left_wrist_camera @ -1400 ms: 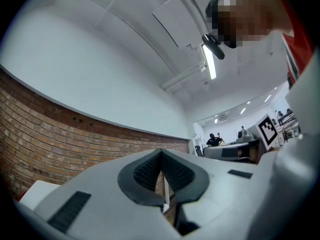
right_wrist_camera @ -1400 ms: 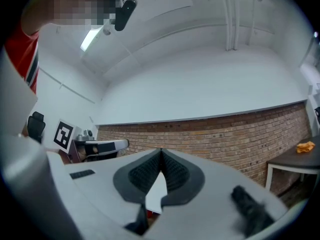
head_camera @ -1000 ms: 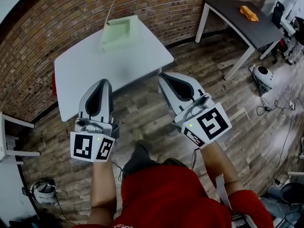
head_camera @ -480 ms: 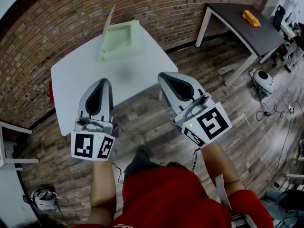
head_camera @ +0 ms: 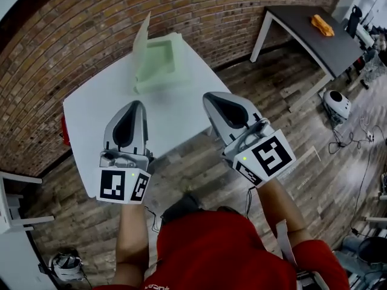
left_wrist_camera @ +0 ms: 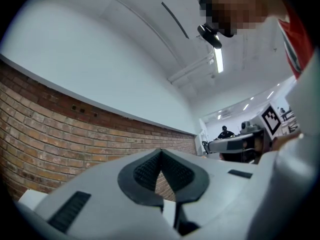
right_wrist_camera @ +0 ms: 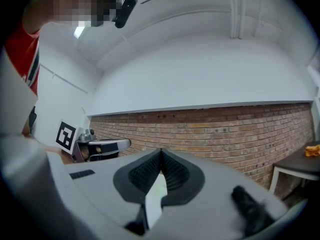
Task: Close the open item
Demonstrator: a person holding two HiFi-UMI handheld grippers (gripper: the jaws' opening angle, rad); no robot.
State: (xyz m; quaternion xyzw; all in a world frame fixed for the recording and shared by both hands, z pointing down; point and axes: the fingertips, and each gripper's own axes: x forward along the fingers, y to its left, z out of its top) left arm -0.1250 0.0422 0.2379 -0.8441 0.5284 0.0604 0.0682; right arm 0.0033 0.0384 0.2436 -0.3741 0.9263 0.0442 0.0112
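Observation:
A pale green box (head_camera: pixel 158 62) stands on the far part of the white table (head_camera: pixel 103 101), its lid raised upright on the left side. My left gripper (head_camera: pixel 134 104) hangs over the table's near edge, shut with nothing in it. My right gripper (head_camera: pixel 208 95) is beside it, over the table's right corner, also shut and empty. Both point toward the box and stay well short of it. In the left gripper view the left gripper (left_wrist_camera: pixel 160 151) shows its tips meeting against the brick wall. In the right gripper view the right gripper (right_wrist_camera: pixel 160 150) is likewise closed.
A brick wall (head_camera: pixel 91 23) runs behind the table. A dark table (head_camera: pixel 308 26) with an orange object (head_camera: pixel 321 24) stands at the right. Wooden floor, cables and a white device (head_camera: pixel 335 99) lie to the right. A white chair (head_camera: pixel 12 198) is at the left edge.
The table and box have drawn nearer and lower in the head view, and the box lid shows more clearly. Both grippers keep their pose and stay shut.

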